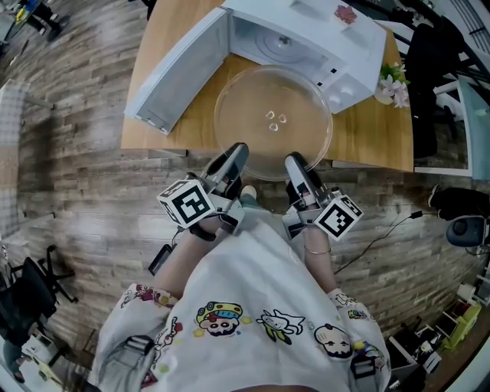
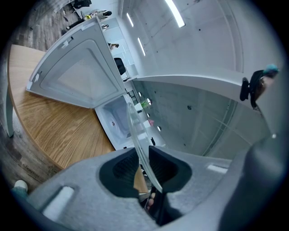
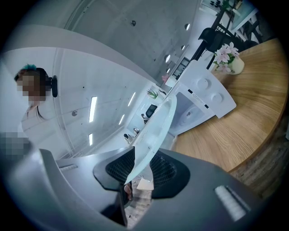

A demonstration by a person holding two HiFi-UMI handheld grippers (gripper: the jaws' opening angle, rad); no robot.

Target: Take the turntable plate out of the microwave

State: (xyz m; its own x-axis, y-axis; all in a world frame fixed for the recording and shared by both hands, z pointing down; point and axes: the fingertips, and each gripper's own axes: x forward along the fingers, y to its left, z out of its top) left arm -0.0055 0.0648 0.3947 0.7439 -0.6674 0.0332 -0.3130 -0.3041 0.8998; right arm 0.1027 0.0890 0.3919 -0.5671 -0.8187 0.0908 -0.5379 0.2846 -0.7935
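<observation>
2 hand-held grippers clamp turntable plate near rim.

We get bright, even light from ceiling strips; shadows are faint. Both gripper views bend hard toward dark round rims (fisheye), and their nearest foreground goes soft.
</observation>
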